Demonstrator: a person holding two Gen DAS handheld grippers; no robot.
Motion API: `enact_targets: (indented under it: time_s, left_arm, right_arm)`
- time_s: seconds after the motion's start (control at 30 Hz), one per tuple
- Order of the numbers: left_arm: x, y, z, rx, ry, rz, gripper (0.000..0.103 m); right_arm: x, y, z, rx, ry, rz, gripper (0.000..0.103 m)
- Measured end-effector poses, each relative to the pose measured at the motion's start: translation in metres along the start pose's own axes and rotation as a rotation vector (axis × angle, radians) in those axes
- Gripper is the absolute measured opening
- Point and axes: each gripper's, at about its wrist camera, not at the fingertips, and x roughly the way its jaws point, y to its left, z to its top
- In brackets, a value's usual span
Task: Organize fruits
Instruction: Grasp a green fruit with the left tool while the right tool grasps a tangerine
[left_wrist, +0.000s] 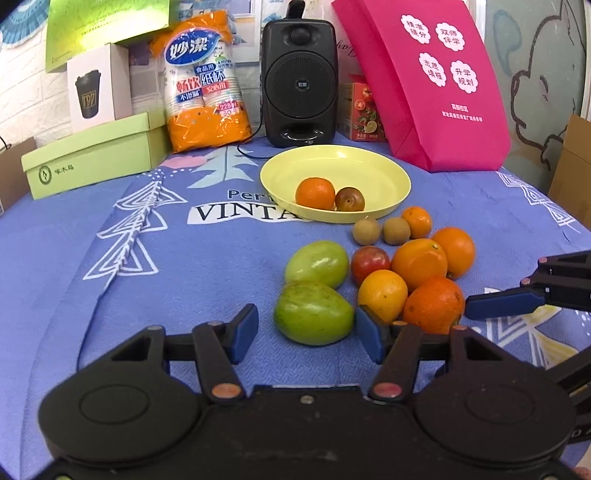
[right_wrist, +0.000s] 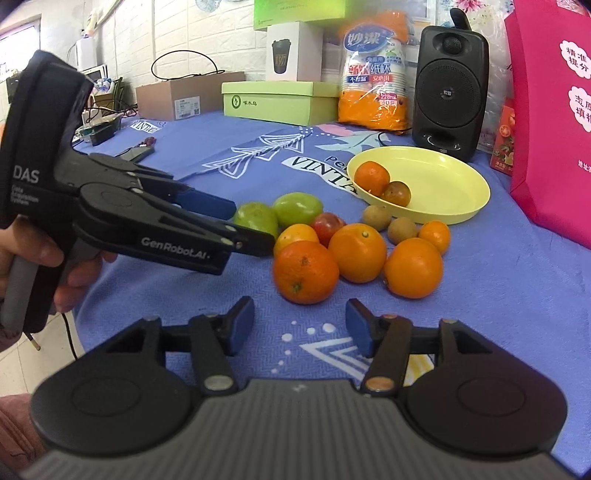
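Both views are bright and evenly lit, with only soft, faint shadows under the fruit pile (left_wrist: 391, 273) on the table (left_wrist: 184, 280), and colours come out vivid. A pale glare washes over the green box (left_wrist: 107, 26) at the top left of the left wrist view, and small highlights shine on the oranges. The fisheye lens bends straight lines and darkens the corners, while the near black gripper bodies look soft and slightly blurred
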Motion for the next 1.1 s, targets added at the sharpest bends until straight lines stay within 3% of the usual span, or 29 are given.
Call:
enact_targets:
  time_s: [0.07, 0.17, 0.4, 0.67, 0.77, 1.1]
  left_arm:
    - [0.004, 0.003, 0.001, -0.018, 0.005, -0.008, 0.059]
    - [0.01, 0.007, 0.002, -0.043, 0.012, -0.041, 0.047]
    - [0.004, 0.004, 0.001, 0.004, 0.016, 0.022, 0.047]
    - [-0.004, 0.018, -0.003, -0.038, 0.02, 0.025, 0.047]
    - [-0.005, 0.016, -0.005, -0.031, 0.018, 0.033, 0.047]
    - [-0.015, 0.017, -0.01, -0.045, 0.013, 0.02, 0.047]
  right_arm:
    - [0.002, -0.001, 0.001, 0.004, 0.0, 0.001, 0.056]
    - [0.004, -0.001, 0.001, 0.014, -0.002, -0.003, 0.057]
    - [0.012, -0.001, 0.007, 0.027, 0.001, -0.022, 0.058]
    - [0.026, 0.001, 0.015, 0.067, 0.009, -0.063, 0.057]
    - [0.026, 0.003, 0.016, 0.065, 0.005, -0.061, 0.04]
    - [0.009, 0.0, 0.008, 0.081, -0.012, -0.055, 0.04]
